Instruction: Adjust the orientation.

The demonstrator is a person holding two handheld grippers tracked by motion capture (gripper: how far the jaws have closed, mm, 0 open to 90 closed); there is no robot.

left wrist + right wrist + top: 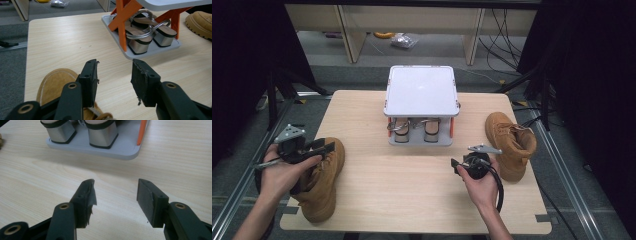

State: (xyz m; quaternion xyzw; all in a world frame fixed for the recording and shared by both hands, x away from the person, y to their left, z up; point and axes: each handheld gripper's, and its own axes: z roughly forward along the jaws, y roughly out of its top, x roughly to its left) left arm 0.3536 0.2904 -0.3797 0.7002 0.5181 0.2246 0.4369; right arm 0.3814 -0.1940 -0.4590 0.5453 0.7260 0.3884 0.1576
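A tan boot (323,186) lies at the table's left front, its toe toward me. My left gripper (325,147) hovers over that boot's far end, open, with nothing between its jaws. In the left gripper view the boot (56,82) lies under the left jaw, and the left gripper (115,67) stands wide over bare wood. A second tan boot (512,142) rests at the right. Just left of it my right gripper (455,165) is held open over the tabletop. In the right gripper view the right gripper (115,186) has only wood between its jaws.
A small grey shoe rack (421,90) with orange legs stands at the table's far middle. A pair of silver-heeled sandals (142,37) sits on its lower shelf (125,148). Wooden furniture legs and cables stand on the floor beyond the table.
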